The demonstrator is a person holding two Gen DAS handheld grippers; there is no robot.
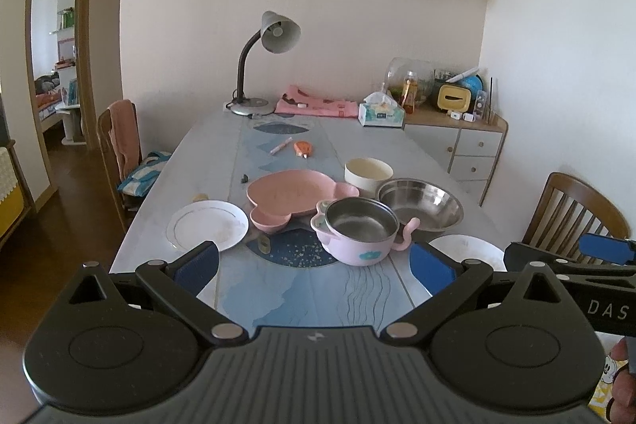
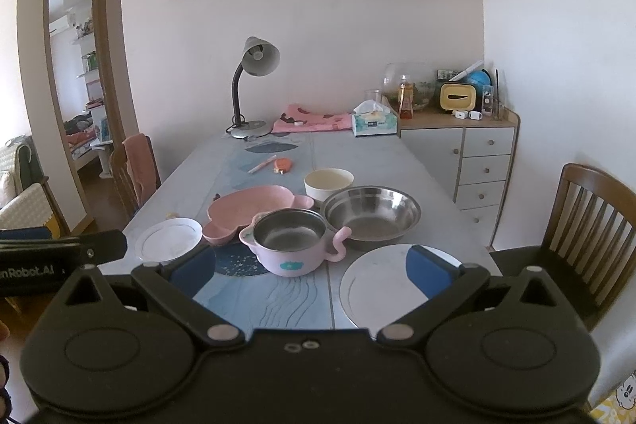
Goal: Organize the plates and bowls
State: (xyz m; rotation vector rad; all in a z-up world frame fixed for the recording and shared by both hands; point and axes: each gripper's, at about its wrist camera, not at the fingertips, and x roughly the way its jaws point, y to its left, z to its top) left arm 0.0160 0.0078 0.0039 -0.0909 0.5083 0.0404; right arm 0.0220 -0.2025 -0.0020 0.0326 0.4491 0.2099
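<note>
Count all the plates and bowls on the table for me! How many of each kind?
White plates: 2
Pink divided plate: 1
Bowls: 3, the pink handled bowl, the big steel bowl and the cream bowl
Total: 6

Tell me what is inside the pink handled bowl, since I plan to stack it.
The pink handled bowl holds a bare steel liner; no food or utensil shows. Its near inner wall is hidden behind the rim. Both grippers, left and right, are open, short of it.
</note>
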